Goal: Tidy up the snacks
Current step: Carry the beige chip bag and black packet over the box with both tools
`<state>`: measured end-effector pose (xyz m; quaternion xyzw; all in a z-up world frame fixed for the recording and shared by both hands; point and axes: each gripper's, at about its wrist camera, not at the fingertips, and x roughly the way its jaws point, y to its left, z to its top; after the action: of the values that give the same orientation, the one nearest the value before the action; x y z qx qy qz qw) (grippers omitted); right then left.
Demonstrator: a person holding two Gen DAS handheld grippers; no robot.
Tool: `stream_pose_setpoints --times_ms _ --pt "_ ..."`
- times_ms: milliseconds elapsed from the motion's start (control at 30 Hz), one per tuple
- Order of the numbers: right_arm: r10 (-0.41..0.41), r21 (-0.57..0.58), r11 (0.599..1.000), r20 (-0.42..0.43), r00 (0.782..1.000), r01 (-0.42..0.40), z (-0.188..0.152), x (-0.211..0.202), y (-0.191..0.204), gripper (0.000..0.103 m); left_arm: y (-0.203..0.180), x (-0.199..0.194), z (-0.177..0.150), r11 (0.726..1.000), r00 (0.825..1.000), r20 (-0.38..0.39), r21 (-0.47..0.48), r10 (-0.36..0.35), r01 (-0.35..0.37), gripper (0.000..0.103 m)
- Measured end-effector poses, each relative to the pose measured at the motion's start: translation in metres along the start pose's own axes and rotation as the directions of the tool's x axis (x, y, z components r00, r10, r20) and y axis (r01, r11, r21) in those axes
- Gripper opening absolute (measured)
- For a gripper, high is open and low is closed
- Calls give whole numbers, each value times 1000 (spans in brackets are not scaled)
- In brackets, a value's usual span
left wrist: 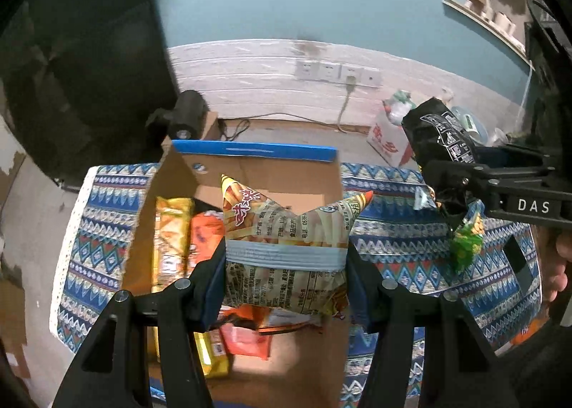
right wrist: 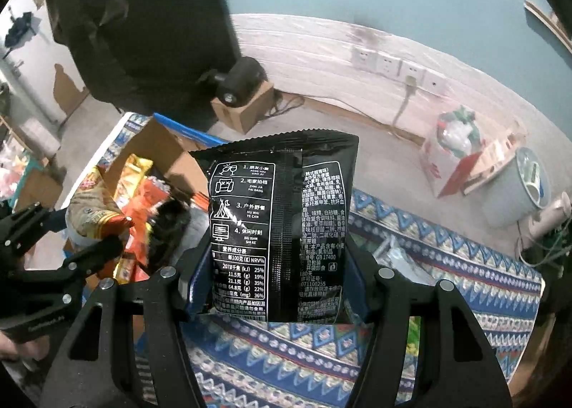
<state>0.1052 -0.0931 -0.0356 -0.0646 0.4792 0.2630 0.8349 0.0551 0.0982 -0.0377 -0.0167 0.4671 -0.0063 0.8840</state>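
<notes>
tongs on the left clamp a beige crinkly fries packet directly over the open brown cardboard box; right tongs pinch an upright black foil packet right of that box, farther off.

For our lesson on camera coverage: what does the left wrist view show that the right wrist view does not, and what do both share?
Only the left wrist view shows the green snack packet beside the right gripper, and the box's bare floor.

Only the right wrist view shows the black bag's printed nutrition table and the pale bucket on the floor.

Both show the cardboard box, the yellow chip bag in the left gripper, the black snack bag, and the patterned cloth.
</notes>
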Motion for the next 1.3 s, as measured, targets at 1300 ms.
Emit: stream_pose_setpoints --times_ms 1300 --pt "121 -105 986 -86 989 -130 55 81 125 66 94 20 -20 973 989 -129 -210 68 -94 80"
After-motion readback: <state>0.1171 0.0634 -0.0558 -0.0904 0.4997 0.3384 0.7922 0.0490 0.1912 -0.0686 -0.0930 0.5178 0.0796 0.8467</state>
